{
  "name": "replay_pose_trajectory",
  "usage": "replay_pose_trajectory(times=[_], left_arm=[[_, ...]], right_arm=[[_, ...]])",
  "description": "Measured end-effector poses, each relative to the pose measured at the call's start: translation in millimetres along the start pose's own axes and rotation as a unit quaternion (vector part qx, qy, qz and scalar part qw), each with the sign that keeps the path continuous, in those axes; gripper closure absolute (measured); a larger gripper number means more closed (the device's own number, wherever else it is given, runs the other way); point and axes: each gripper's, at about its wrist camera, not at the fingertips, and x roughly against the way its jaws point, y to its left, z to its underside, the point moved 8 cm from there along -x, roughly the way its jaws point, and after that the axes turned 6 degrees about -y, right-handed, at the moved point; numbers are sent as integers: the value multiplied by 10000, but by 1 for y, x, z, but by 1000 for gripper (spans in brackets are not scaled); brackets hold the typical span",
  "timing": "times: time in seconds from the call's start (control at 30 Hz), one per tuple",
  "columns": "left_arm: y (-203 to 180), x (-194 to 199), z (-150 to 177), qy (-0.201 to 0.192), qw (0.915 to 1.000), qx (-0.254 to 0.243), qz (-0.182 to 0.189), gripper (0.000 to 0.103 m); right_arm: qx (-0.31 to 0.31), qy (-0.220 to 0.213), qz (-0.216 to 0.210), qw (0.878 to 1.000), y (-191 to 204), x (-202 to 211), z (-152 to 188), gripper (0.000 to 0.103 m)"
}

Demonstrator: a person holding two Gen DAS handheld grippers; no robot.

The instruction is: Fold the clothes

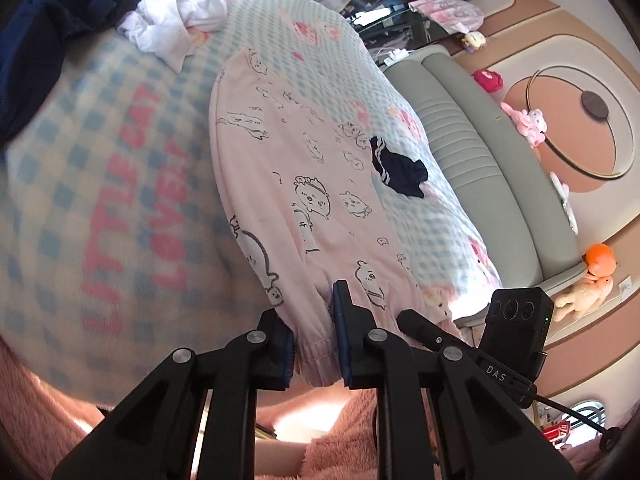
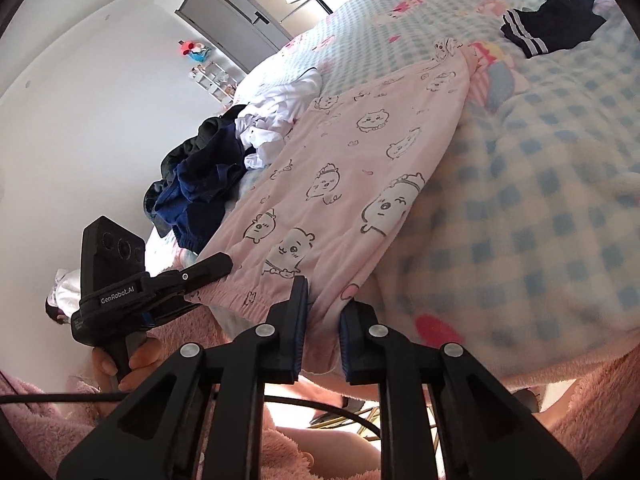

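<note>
Pink pyjama trousers printed with cartoon animals lie lengthwise on the checked blanket. Their gathered waistband hangs at the near edge of the bed. My left gripper is shut on that waistband, with the cloth bunched between its blue pads. In the right wrist view the same trousers stretch away, and my right gripper is shut on the waistband's other end. Each gripper shows in the other's view: the right one's finger and the left one's finger, held by a hand.
A dark striped sock lies on the blanket beside the trousers. A heap of white clothes and navy clothes sits at the bed's far end. A grey padded headboard runs along one side. Pink fluffy sleeves show below.
</note>
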Motion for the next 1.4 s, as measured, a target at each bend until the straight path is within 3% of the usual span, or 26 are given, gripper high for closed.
replay_pose_trajectory(times=[0.17, 0.27, 0.37, 0.5, 0.57, 0.63, 0.7, 0.73, 0.8, 0.93, 1.03, 1.17, 1.23, 1.3, 1.33, 1.37, 1.4], left_arm=[[7, 3, 10, 278, 9995, 77, 144, 86], [4, -6, 2, 403, 9988, 150, 250, 86], [-8, -15, -26, 387, 9986, -39, 361, 86], [-27, -34, -80, 215, 9986, -345, 350, 84], [-30, -43, -111, 59, 9993, -265, 252, 70], [-33, -45, -136, -201, 9993, -166, 270, 57], [-35, -38, -145, -495, 9979, -239, 347, 52], [-35, -35, -149, -638, 9969, -276, 372, 45], [-19, -36, -146, -731, 9967, -360, 63, 42], [27, -46, -130, -622, 9958, -330, -586, 42], [55, -52, -120, -534, 9942, -36, -929, 42], [68, -63, -111, -342, 9969, 625, -342, 41], [68, -73, -106, -188, 9978, 514, -368, 42], [68, -83, -102, -41, 9984, 393, -402, 49], [64, -84, -102, -37, 9985, 233, -496, 67], [58, -81, -102, -80, 9983, 55, -566, 81], [52, -78, -103, -122, 9978, -124, -636, 87]], right_arm=[[-203, 121, -32, 9997, -8, 6, 13, 90], [-366, 204, -173, 9990, -15, 2, 4, 88], [-111, 245, -165, 9995, -12, -3, -18, 86], [53, -41, -175, 9998, -9, -10, -75, 67], [-89, -308, -23, 9995, -17, -14, -109, 64], [-328, -609, 135, 9975, -24, -12, -134, 53], [-443, -890, 40, 9950, -25, -5, -148, 46], [-443, -992, 26, 9941, -27, -2, -150, 41], [-361, -970, 245, 9943, -34, -5, -144, 41], [-288, -261, 1053, 9937, -73, -32, -110, 39], [-521, -133, 1139, 9920, -91, -40, -96, 39], [-715, -294, 1055, 9914, -93, -47, -104, 36], [-721, -219, 994, 9922, -92, -60, -107, 28], [-689, 11, 940, 9932, -91, -79, -104, 34], [-673, 127, 913, 9935, -91, -88, -103, 55], [-445, 143, 1110, 9927, -89, -91, -102, 64], [-302, 65, 1128, 9931, -84, -88, -102, 73]])
